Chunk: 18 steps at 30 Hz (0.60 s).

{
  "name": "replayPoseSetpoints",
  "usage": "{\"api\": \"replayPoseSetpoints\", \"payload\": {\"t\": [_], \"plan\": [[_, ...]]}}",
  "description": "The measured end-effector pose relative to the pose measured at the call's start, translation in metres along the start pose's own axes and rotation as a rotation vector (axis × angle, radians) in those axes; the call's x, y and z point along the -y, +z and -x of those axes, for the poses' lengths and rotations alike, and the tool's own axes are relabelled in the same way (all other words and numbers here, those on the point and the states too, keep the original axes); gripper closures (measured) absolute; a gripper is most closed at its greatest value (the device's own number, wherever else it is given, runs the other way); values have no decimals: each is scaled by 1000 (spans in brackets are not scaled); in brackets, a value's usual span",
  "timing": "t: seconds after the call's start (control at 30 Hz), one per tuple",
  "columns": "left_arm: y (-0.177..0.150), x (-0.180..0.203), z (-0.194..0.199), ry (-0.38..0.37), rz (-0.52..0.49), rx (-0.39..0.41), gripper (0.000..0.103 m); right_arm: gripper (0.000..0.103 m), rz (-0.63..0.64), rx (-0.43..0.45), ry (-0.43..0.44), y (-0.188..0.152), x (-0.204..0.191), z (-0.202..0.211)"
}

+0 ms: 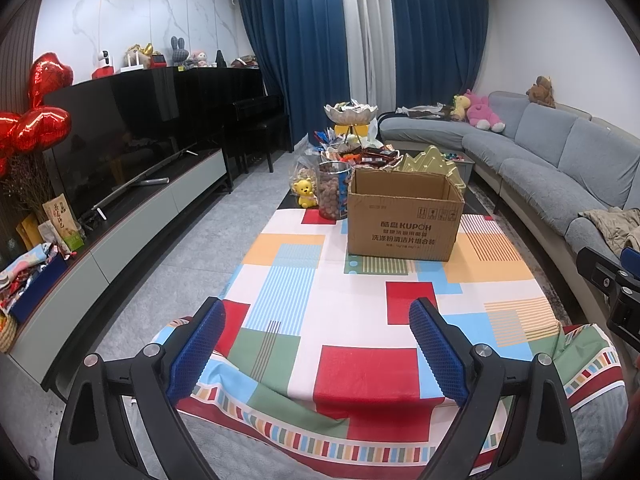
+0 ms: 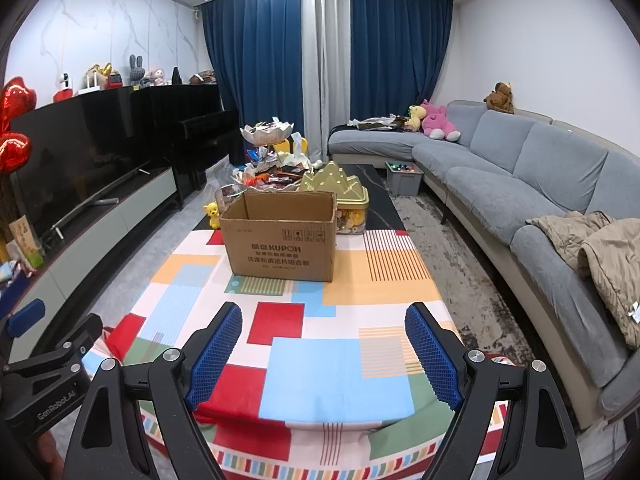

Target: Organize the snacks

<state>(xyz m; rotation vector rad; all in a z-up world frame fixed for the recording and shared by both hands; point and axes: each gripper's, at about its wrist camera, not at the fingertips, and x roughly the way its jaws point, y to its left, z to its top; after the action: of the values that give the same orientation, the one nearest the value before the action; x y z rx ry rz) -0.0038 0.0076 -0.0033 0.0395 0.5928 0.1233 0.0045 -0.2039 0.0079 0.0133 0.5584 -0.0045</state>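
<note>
the left tool [image 1: 316, 354] hangs over the near edge of the surface with its blue-padded black fingers [image 1: 196, 354] spread wide and nothing between them. the right tool [image 2: 324, 354] is likewise released, its blue pads [image 2: 434, 356] apart over bare cloth. in the left wrist view the right tool shows at the right edge of the frame; in the right wrist view the left tool shows at the lower left.

the surface is a long low table under a patchwork cloth of red, blue, orange, green and white blocks [image 1: 360, 300], which hangs over the near end. in the middle of the frame stands an open brown cardboard box [image 1: 404, 220] with printed lettering, its flaps up. behind it, on the dark uncovered part of the table, lies the heap of wrapped snacks [image 1: 360, 156], with a clear jar of brown round snacks [image 1: 332, 192] and a small yellow bear figure [image 1: 305, 194] left of the box, and a gold-lidded container [image 2: 340, 188] just behind its right corner. a white petal-shaped bowl [image 1: 350, 114] rises above the heap.

a black television [image 1: 132, 136] on a grey cabinet runs along the left, red foil balloons [image 1: 40, 116] at the far left. blue curtains [image 1: 304, 48] fill the upper centre. a grey curved sofa [image 2: 520, 168] runs along the right, with plush toys at its far end.
</note>
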Motion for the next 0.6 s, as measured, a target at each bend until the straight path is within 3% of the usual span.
{"api": "replayPoseSetpoints", "payload": {"t": [0.6], "plan": [[3, 1, -1, -2, -2, 1, 7, 18, -3, 1, 2, 0, 1, 0]]}}
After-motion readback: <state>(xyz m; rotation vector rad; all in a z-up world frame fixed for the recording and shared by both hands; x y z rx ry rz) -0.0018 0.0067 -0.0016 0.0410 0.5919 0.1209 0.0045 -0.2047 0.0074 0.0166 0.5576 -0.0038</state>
